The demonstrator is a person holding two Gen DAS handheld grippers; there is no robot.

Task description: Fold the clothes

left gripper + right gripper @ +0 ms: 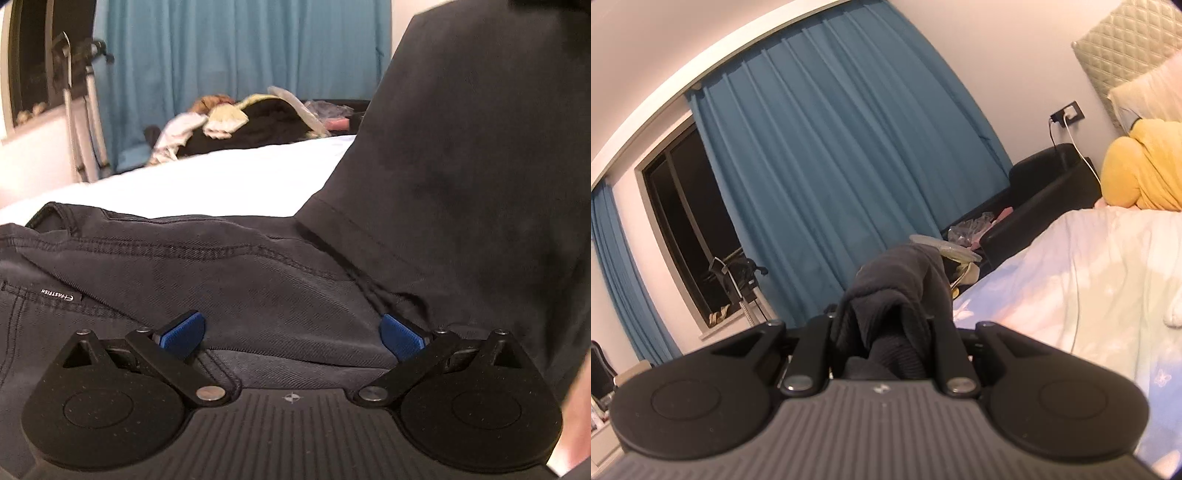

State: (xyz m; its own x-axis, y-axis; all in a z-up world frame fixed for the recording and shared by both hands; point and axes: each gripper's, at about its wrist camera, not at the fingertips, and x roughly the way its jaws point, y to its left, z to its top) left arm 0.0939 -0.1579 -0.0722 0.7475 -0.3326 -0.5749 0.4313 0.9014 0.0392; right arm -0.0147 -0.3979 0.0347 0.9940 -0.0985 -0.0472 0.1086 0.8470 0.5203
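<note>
Item: dark charcoal twill trousers (258, 266), waist end flat on the white-sheeted bed (221, 173), one leg lifted at right.
Left gripper (291, 332): released, blue pads spread over the cloth, grasping nothing.
Right gripper (886, 328): clenched on a bunched fold of the trousers.
Risk: thick bunch may slip free; unpinned waist may drag and skew the fold.

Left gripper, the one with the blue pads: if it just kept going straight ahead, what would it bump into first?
Most likely the dark trousers. The left gripper is open, and the fabric lies bunched directly between and ahead of its fingers, on the white bed. How close the cloth is cannot be judged exactly.
</note>
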